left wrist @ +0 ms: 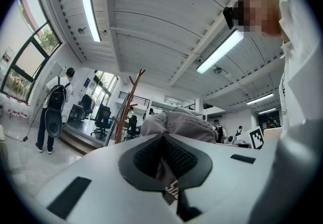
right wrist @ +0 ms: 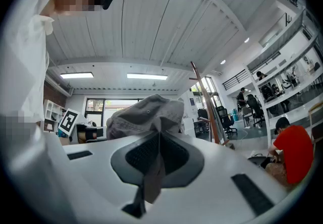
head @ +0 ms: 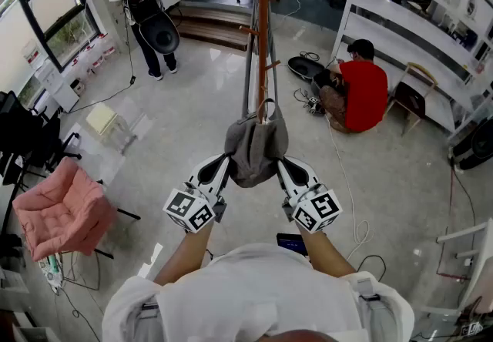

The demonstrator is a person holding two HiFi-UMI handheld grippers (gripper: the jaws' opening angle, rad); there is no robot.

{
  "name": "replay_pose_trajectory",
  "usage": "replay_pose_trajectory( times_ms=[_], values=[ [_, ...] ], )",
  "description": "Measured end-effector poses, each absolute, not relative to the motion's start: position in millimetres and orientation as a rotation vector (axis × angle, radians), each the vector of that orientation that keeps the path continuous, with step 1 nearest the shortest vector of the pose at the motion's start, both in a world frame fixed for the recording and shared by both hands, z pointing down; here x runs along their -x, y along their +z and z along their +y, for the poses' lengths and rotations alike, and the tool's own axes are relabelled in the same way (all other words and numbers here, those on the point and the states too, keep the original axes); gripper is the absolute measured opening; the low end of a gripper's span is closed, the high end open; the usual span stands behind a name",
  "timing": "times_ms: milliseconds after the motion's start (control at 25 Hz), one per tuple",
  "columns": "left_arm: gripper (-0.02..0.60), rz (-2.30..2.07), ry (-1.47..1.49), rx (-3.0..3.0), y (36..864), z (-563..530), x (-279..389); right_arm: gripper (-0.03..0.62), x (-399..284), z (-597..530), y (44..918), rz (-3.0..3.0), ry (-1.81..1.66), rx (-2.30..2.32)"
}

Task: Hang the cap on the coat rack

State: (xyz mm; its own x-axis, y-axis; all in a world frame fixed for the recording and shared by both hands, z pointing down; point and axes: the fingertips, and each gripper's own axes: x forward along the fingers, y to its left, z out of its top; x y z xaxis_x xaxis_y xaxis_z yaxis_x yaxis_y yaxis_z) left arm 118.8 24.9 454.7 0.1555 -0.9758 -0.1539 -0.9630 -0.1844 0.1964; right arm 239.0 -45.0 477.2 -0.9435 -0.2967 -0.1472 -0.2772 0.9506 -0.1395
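Head view: left tool (head: pixel 223 165) and right tool (head: pixel 282 167) each pinch one side of the grey cap (head: pixel 256 149), left on its left edge, right on its right edge. Cap hangs bunched between them, right against the pole of the coat rack (head: pixel 263 25). Cap's back strap loops up at the pole; can't tell if it sits on a peg. Short pegs stick out higher up the pole, all bare. Pale floor (head: pixel 192 113) is open on both sides of the rack base. Person in red (head: pixel 362 92) sits on the floor right of the rack, well apart, and a white cable (head: pixel 344 179) runs from there toward the wearer. Pink cushioned chair (head: pixel 62 211) is at the left edge, well apart. Person with backpack (head: pixel 143 1) stands far off by the windows.

Left gripper view: jaws closed on a fold of cap fabric, cap crown bulging just past the tips. Rack's forked wooden top rises left of the cap, beyond it. White slatted ceiling with strip lights above, and the backpack person far left.

Right gripper view: jaws clamped on cap fabric, a strip of it trailing down between them. Rack pole slants up right of the cap. Person in red at the right edge.
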Motion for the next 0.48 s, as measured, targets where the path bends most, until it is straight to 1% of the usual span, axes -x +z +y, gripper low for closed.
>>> replay_pose_trajectory(
  times_ms=[240,480],
  values=[
    [0.015,-1.932,-0.388,-2.318,464.5,45.0,-98.3,0.026,-215.1,-32.1,479.8,2.946,-0.232,0.421],
    [0.015,-1.936,-0.400,-2.330,458.9,60.4,-90.2,0.026,-211.1,-17.1,480.4,2.951,-0.248,0.428]
  ],
)
